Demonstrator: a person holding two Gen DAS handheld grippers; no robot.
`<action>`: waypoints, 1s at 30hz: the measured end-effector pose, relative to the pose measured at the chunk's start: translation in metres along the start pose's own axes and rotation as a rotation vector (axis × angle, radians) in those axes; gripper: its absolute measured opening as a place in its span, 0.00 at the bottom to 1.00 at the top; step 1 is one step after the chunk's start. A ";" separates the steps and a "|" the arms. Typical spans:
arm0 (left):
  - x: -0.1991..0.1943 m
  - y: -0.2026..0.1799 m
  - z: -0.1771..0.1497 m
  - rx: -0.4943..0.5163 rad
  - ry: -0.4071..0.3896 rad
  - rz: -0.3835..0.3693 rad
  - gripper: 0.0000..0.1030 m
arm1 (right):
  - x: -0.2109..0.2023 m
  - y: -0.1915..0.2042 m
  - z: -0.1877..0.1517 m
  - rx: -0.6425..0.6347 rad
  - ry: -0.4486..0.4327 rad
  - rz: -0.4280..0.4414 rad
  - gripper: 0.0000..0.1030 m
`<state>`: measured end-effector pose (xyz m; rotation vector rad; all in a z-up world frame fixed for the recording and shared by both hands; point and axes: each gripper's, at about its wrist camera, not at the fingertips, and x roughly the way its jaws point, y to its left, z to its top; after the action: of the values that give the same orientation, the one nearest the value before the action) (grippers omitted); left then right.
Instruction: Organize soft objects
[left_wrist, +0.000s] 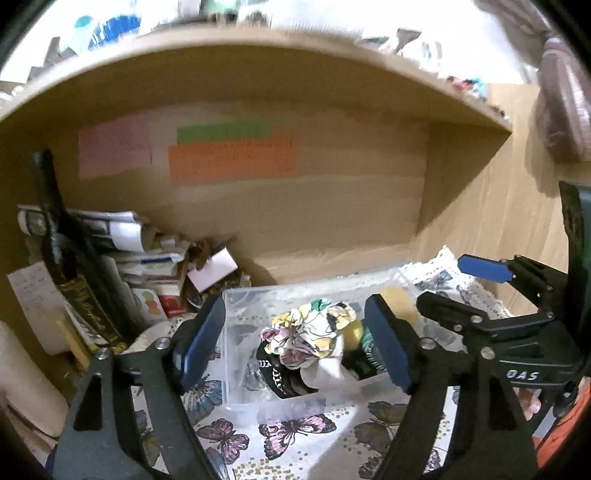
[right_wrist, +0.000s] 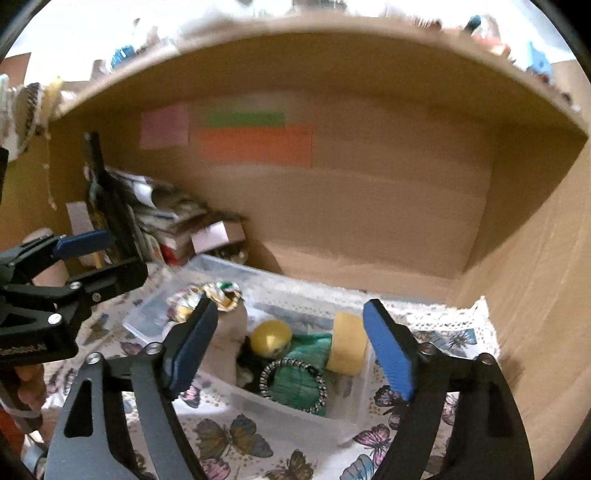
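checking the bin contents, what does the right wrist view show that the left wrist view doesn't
Only the right wrist view shows the green cloth spread in the clear bin with a beaded band lying on it, and the yellow ball in full.

Only the left wrist view shows the floral fabric in full and a black band with white marks under it.

Both show the bin on the butterfly cloth, the yellow sponge, and both the left gripper and right gripper open, holding nothing.

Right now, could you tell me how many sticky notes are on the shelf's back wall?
3: pink at left, green to its right, orange just under the green. Others may be hidden.
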<state>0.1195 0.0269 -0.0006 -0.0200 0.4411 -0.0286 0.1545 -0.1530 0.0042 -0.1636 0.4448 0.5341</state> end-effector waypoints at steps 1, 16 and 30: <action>-0.007 -0.001 0.000 0.003 -0.015 0.001 0.83 | -0.007 0.001 0.000 0.001 -0.017 0.001 0.79; -0.075 -0.011 -0.012 0.009 -0.172 0.018 1.00 | -0.076 0.009 -0.007 0.030 -0.190 -0.005 1.00; -0.096 -0.021 -0.018 0.009 -0.225 0.023 1.00 | -0.090 0.020 -0.015 0.011 -0.220 -0.028 1.00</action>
<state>0.0249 0.0086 0.0249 -0.0096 0.2158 -0.0054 0.0695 -0.1806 0.0309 -0.0993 0.2310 0.5162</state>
